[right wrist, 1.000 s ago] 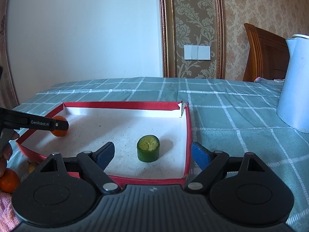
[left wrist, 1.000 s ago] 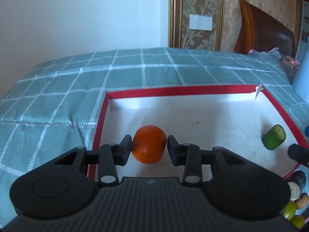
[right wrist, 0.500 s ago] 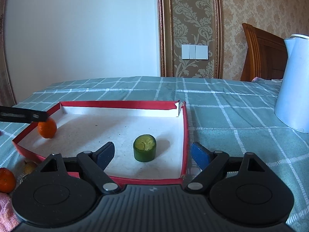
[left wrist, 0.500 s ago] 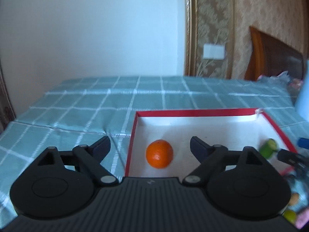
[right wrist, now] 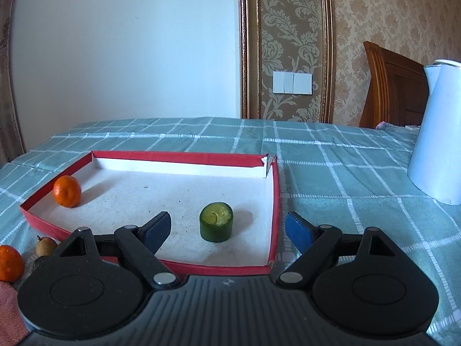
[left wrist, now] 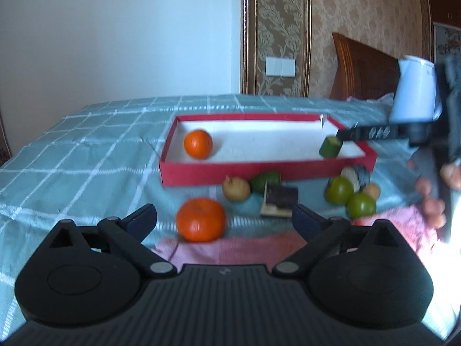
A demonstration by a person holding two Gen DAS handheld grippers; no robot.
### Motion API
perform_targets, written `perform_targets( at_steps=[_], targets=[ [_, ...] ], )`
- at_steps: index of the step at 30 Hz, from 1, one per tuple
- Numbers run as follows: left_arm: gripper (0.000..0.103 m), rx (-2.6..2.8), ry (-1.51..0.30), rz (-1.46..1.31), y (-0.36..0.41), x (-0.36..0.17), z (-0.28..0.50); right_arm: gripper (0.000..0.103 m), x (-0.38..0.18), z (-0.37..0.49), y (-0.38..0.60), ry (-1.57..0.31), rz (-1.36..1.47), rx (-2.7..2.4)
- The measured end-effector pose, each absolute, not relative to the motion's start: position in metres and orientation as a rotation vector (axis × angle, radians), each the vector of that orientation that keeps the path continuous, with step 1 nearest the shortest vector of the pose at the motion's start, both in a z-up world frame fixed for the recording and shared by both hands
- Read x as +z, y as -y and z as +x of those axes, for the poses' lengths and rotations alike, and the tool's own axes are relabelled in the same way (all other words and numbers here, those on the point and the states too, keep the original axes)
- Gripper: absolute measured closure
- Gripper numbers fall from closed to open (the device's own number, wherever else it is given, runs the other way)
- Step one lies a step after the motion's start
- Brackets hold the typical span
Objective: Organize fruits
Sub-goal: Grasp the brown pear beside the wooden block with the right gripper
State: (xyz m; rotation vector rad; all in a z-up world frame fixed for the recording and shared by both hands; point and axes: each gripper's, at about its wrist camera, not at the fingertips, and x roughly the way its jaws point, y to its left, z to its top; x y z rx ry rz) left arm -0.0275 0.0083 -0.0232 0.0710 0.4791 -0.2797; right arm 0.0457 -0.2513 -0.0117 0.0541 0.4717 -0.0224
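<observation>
**Hovering short of the red box, both grippers released**

Hovering over the pink cloth (left wrist: pixel 230 248), the left gripper (left wrist: pixel 224 217) has its jaws spread wide; they have just been opening, and nothing is pressed between the pads. Just ahead of it, between the two fingers in the view, a loose orange (left wrist: pixel 200 219) sits on the checked teal cover (left wrist: pixel 86 155). Further ahead lies the red box (left wrist: pixel 259 170), a shallow tray with a white floor. Inside it, ahead and slightly left of the left gripper, rests a second orange (left wrist: pixel 198 143); toward the box's far right end stands a green cut piece (left wrist: pixel 330 146).

Between the left gripper and the box's near wall lie a tan round fruit (left wrist: pixel 235 188), a dark green fruit (left wrist: pixel 265 180) and a dark brown block (left wrist: pixel 281 199). Ahead and to its right sit two green round fruits (left wrist: pixel 339 189), one just behind the other, with other small items too blurred to name.

The right gripper (right wrist: pixel 227 230) is likewise released, jaws apart and empty, hanging over the near right corner of the box. The green cut piece (right wrist: pixel 216 222) stands upright just ahead of it, between the fingers in the view but untouched. The boxed orange (right wrist: pixel 66 191) lies well off to its left, against the left wall. A white kettle (right wrist: pixel 438 144) stands far right of this gripper, outside the box.
</observation>
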Motion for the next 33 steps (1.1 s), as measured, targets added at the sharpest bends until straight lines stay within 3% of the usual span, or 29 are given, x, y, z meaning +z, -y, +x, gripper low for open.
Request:
perform_targets(
  at_steps=[13,20,33],
  targets=[
    [0.000,-0.278,-0.569,0.035,-0.014,-0.041,-0.014,0.017,-0.005,-0.020,0.257,-0.462,-0.045,-0.029],
    [0.000,-0.290,-0.597,-0.005,-0.021,-0.045,-0.011,0.044,-0.018,-0.030,0.241,-0.525,-0.067,0.007],
    [0.000,-0.294,-0.599,-0.005,-0.021,-0.045,-0.011,0.057,-0.035,-0.018,0.228,-0.598,-0.031,0.082]
  ],
)
